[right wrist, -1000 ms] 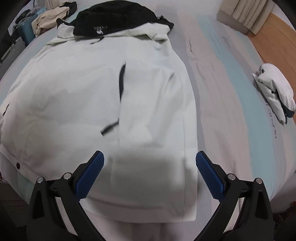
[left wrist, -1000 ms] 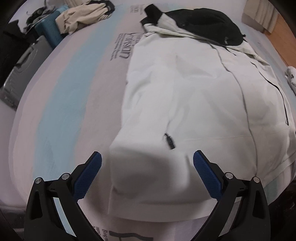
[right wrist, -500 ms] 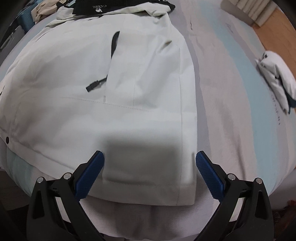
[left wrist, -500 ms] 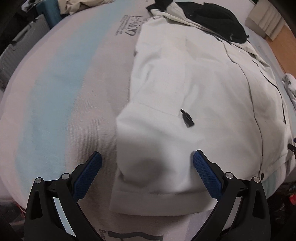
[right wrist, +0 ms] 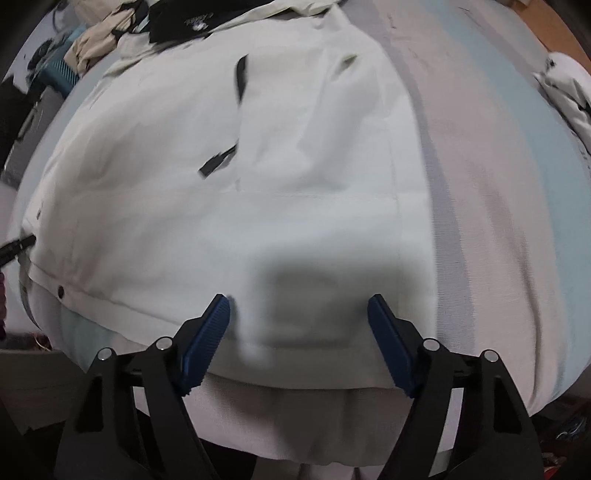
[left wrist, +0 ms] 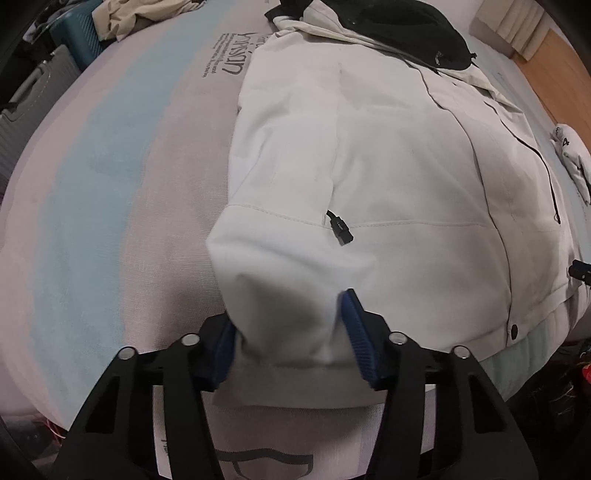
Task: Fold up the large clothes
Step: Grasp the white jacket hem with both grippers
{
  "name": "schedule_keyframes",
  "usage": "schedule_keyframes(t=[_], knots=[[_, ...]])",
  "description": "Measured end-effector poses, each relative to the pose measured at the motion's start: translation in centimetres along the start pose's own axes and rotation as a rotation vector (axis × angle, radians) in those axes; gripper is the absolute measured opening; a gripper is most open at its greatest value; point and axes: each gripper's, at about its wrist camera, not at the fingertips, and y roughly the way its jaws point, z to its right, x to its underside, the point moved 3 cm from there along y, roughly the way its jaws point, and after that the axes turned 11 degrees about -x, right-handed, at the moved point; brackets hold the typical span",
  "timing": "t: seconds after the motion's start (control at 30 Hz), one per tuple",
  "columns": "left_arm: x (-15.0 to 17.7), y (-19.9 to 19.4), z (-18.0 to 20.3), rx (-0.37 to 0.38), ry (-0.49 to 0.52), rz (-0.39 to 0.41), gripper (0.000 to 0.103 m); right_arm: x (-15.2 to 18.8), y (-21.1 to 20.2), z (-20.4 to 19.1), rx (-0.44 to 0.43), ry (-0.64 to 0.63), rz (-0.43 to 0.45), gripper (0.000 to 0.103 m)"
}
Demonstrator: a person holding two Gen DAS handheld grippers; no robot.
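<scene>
A cream jacket (left wrist: 369, 155) with a black hood (left wrist: 406, 37) lies spread flat on the bed, its hem toward me. My left gripper (left wrist: 288, 314) points down at the hem's left corner. Its jaws are closing, and a bunched fold of the jacket sits between the blue pads (left wrist: 356, 332) and touches both. In the right wrist view the same jacket (right wrist: 258, 184) fills the middle. My right gripper (right wrist: 298, 299) stands over the hem's right corner. Its jaws are closing too, with the cloth between the blue pads (right wrist: 207, 339) but lying loose there.
The bed cover (left wrist: 110, 184) is striped grey and pale blue with printed lettering. Grey and teal suitcases (left wrist: 33, 96) with piled clothes (left wrist: 140, 14) stand at the far left. A small folded white garment (right wrist: 565, 88) lies at the right, with wooden floor (left wrist: 561, 55) beyond.
Both grippers have come down onto the jacket's hem and narrowed. The left one now has a fold of cloth bunched between its pads. The right one has narrowed less.
</scene>
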Motion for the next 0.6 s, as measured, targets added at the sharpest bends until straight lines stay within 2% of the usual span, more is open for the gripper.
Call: schedule_keyframes(t=[0.13, 0.27, 0.47, 0.53, 0.57, 0.6], knots=[[-0.2, -0.1, -0.1, -0.001, 0.005, 0.000, 0.048, -0.4, -1.4, 1.8, 0.037, 0.019, 0.016, 0.075], [-0.3, 0.3, 0.0, -0.005, 0.007, -0.008, 0.047, 0.3, -0.8, 3.4, 0.069, 0.037, -0.032, 0.075], [-0.3, 1.2, 0.1, -0.003, 0.018, -0.024, 0.048, 0.3, 0.8, 4.4, 0.045, 0.082, -0.064, 0.075], [-0.4, 1.5, 0.1, 0.000, 0.022, -0.032, 0.048, 0.2, 0.9, 4.6, 0.025, 0.106, -0.062, 0.069], [-0.4, 1.5, 0.1, 0.002, 0.021, -0.034, 0.048, 0.2, 0.8, 4.6, 0.008, 0.106, -0.068, 0.062], [-0.5, 1.5, 0.1, 0.005, 0.018, -0.038, 0.047, 0.2, 0.7, 4.6, 0.004, 0.102, -0.071, 0.049]])
